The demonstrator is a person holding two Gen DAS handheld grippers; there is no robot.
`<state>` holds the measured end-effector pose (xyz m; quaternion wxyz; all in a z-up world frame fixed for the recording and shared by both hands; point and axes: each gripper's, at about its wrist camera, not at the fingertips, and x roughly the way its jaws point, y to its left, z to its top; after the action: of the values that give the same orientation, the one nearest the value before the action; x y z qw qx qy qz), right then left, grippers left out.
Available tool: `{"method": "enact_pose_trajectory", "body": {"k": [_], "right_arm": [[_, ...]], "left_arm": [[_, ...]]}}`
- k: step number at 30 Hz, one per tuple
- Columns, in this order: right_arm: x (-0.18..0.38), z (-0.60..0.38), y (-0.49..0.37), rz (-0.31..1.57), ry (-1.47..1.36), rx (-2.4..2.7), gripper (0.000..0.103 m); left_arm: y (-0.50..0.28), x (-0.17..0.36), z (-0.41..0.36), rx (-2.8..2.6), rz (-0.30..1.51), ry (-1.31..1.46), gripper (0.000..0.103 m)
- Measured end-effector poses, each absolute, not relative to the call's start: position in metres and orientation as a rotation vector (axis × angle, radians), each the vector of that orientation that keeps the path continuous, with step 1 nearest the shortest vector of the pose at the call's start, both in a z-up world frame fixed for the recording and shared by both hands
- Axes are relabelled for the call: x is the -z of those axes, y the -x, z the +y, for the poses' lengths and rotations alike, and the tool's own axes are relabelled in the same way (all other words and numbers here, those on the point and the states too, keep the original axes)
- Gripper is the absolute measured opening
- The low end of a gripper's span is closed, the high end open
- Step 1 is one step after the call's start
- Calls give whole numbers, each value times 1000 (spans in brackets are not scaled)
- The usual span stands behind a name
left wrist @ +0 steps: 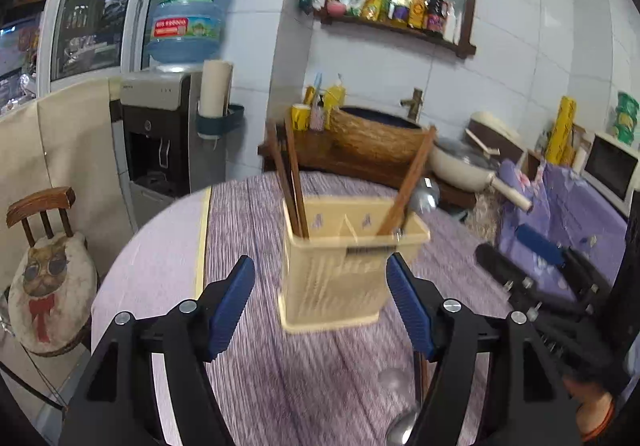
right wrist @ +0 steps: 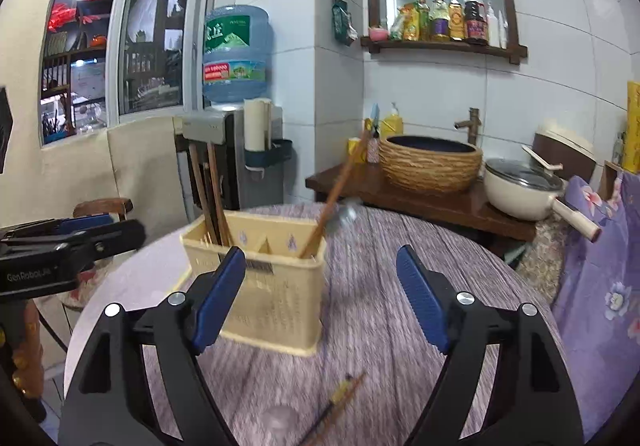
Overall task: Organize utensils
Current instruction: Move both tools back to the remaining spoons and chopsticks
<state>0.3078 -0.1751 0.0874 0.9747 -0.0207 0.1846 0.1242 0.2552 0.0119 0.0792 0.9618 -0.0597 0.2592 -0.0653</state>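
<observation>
**Utensil count at the round table**

One cream plastic two-compartment utensil holder (right wrist: 276, 298) stands on the one round table with a purple wood-grain cloth (right wrist: 384, 286). Three brown wooden chopsticks stand in it: two (left wrist: 290, 181) in the compartment at nine o'clock, one (left wrist: 408, 185) at three o'clock beside one metal spoon (left wrist: 424, 199). One more chopstick (right wrist: 340, 402) lies on the cloth at six o'clock.

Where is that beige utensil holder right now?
In both views the utensil holder stands on the round table, just ahead of the left gripper, with chopsticks standing inside.
</observation>
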Motion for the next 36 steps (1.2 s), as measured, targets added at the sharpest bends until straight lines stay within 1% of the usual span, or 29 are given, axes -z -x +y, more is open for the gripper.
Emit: {"method": "enact_pose_trajectory", "body": {"k": [4,8,14,18,24,28,31,36], "right_arm": [[-60,-193,-287,491,23,-235,78],[-35,-202,-268,545,27,-202,78],[2,-219,-250,615,-11,-137,78],[13,-235,-241,638,-61,-109,78],[21,-249,-232,661,-111,-103,78],[23,-254,-230,672,-127,-107,78],[25,-255,-228,679,-132,-118,78],[26,-252,-229,686,-136,-128,78]], "left_arm": [[-239,-44,3,183,634,73,68],[-223,-4,-20,238,744,-11,67],[-215,29,-47,315,831,-51,67],[-218,40,-63,347,853,-79,67],[-226,53,-84,370,883,-117,63],[-231,59,-88,375,908,-123,58],[-234,60,-86,378,917,-114,57],[-239,60,-87,386,924,-109,52]]}}
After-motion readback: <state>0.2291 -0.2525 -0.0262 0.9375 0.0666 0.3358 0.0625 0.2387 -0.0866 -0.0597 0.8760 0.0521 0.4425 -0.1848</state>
